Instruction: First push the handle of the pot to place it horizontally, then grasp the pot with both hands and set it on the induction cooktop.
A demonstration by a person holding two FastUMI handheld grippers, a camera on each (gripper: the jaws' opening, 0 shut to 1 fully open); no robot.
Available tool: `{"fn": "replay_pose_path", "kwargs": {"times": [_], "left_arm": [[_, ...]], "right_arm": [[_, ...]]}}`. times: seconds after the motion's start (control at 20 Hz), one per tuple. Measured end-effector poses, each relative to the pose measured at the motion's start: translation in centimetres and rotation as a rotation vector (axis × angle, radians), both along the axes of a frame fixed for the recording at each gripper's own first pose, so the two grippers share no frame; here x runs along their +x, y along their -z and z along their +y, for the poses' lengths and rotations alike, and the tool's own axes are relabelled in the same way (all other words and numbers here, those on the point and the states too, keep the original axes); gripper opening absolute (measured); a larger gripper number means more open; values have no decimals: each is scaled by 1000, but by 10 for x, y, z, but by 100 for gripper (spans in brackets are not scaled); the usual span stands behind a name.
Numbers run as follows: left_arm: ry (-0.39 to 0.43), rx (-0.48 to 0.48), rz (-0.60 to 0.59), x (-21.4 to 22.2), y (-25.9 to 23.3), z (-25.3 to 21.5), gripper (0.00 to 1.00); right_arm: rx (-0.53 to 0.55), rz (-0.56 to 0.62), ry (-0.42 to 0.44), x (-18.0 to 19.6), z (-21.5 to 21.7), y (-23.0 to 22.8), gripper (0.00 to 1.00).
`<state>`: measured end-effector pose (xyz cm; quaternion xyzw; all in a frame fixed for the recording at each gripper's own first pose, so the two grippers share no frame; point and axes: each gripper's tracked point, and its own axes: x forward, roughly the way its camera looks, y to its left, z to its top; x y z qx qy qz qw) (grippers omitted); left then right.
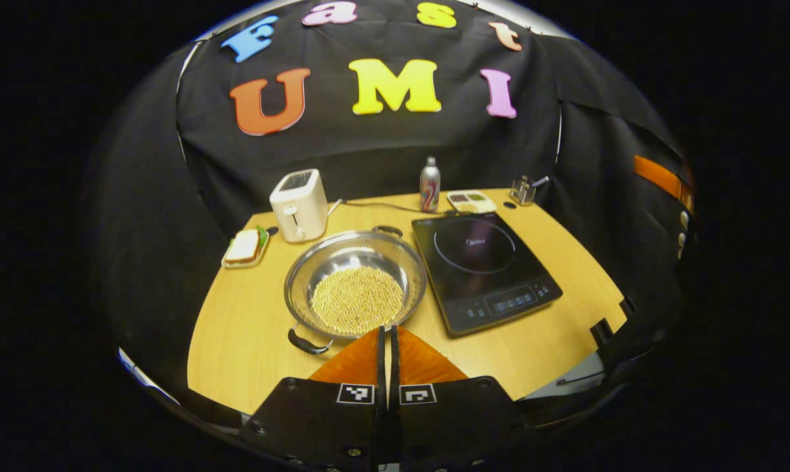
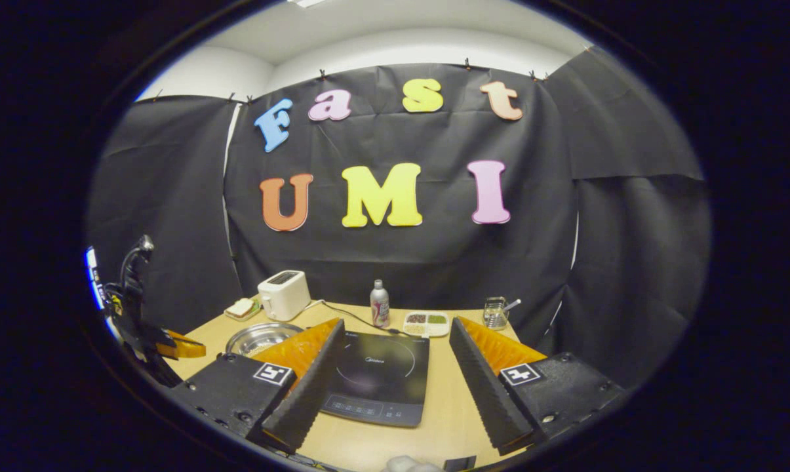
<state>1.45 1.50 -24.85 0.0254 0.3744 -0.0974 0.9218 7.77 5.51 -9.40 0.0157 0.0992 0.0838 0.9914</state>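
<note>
Left claw (image 1: 388,341) pressed together, a blunt tip for pushing | pot (image 1: 355,283) on desk (image 1: 250,341) beside cooktop (image 1: 483,269) (handles (image 1: 308,343) diagonal) | right claw (image 2: 395,367) spread, waiting above cooktop

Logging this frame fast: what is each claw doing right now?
Left claw: closed, holding nothing, just short of the pot.
Right claw: open, empty.
</note>
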Motion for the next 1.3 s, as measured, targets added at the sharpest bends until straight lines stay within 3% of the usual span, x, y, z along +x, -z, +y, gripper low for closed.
{"fn": "replay_pose_path", "kwargs": {"times": [0.3,0.6,0.65,0.7,0.85,0.9,0.95,1.3], "left_arm": [[8,42,229,5,69,7,0],[45,118,374,19,112,18,0],[46,129,388,21,117,22,10],[39,135,412,21,124,28,0],[9,141,440,23,134,42,0],[0,146,446,23,135,47,10],[-7,150,452,24,137,52,0],[-36,168,464,28,138,74,0]], "right_arm": [[-1,41,14,35,-20,19,100],[2,77,15,66,-33,27,100],[-1,75,14,70,-34,27,99],[-6,74,10,74,-34,26,99],[-14,78,-2,86,-31,26,100],[-14,80,-8,89,-30,26,100],[-13,85,-14,91,-27,28,100],[-17,106,-36,101,-17,33,100]]}}
